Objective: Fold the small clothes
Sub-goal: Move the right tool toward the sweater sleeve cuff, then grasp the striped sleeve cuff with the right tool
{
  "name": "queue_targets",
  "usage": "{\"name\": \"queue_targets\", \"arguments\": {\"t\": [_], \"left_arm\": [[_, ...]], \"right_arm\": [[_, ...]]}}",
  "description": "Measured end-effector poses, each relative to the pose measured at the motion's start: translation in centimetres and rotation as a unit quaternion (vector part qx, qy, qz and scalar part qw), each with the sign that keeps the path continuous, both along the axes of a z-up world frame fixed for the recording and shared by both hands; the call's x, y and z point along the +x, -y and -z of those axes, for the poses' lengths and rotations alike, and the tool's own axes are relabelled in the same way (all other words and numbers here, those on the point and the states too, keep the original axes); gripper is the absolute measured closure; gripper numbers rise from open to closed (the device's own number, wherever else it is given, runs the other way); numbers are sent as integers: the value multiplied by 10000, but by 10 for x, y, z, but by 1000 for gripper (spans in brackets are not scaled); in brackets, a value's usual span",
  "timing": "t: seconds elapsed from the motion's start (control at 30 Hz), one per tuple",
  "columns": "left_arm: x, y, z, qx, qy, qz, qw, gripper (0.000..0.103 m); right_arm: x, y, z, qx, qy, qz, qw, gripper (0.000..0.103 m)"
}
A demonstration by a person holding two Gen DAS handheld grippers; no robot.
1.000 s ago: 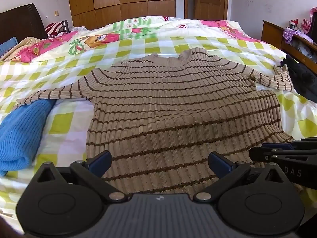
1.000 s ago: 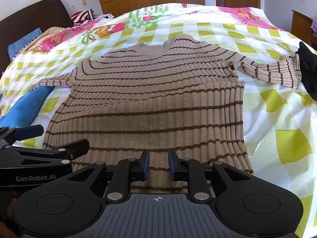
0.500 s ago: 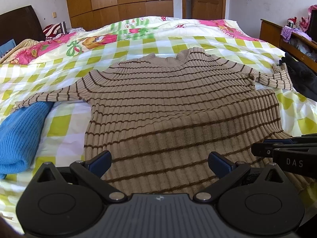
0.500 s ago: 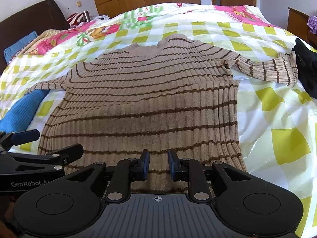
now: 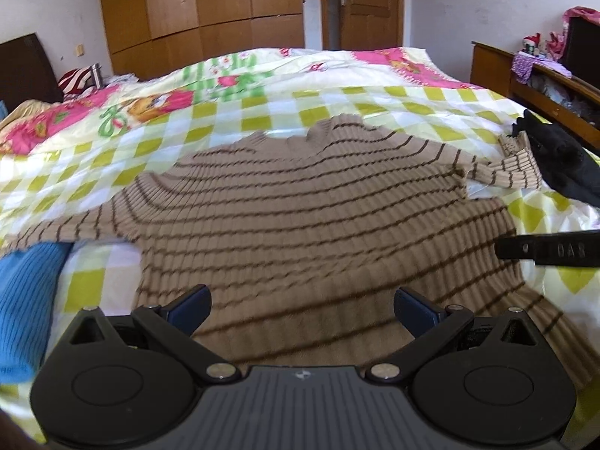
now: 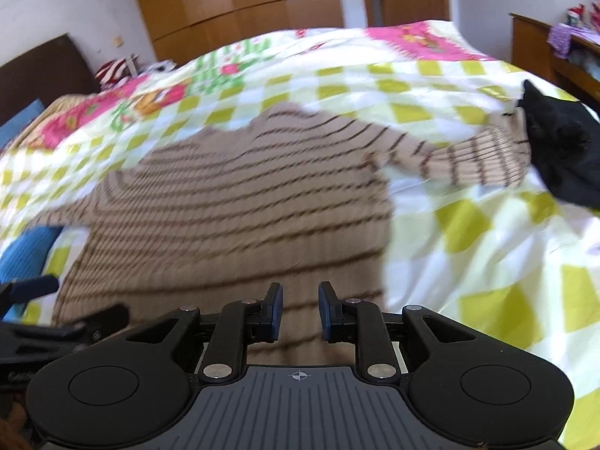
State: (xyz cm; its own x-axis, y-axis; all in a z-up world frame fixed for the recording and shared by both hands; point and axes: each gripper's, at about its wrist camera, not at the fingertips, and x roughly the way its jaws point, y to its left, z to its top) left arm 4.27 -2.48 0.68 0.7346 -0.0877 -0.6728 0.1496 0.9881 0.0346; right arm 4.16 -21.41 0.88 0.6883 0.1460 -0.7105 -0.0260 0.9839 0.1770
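The tan brown-striped ribbed knit sweater point(image 5: 300, 217) lies flat, collar at 12 o'clock, hem just under both empty tongs: the left tongs point(image 5: 302, 309) gape wide, the right tongs point(image 6: 300, 311) stand narrowly parted nearer the sleeve at 2 o'clock.

Your left gripper point(image 5: 302, 309) hangs over the hem end of the tan striped sweater point(image 5: 307, 221), its jaws spread wide with nothing between them. The sweater lies flat and face up on the checked bedspread point(image 5: 378, 101), collar pointing away from you, one sleeve stretched out to each side. Its left sleeve runs just above a blue knit garment point(image 5: 26, 300) at the bed's near left edge; the right cuff touches a black garment point(image 5: 562, 161) (what kind, you cannot tell). Part of your right gripper point(image 5: 551, 251) juts in from the right, above the sweater's side edge.
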Motion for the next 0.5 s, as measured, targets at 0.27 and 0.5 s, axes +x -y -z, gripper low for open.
{"name": "queue_targets", "arguments": {"t": [0.27, 0.5], "left_arm": [[45, 28, 4, -42, -27, 342, 9994, 0], [90, 51, 11, -120, -18, 538, 9985, 0]], "right_arm": [[55, 70, 7, 646, 65, 911, 9937, 76], [110, 134, 48, 2416, -88, 1782, 9538, 74]]}}
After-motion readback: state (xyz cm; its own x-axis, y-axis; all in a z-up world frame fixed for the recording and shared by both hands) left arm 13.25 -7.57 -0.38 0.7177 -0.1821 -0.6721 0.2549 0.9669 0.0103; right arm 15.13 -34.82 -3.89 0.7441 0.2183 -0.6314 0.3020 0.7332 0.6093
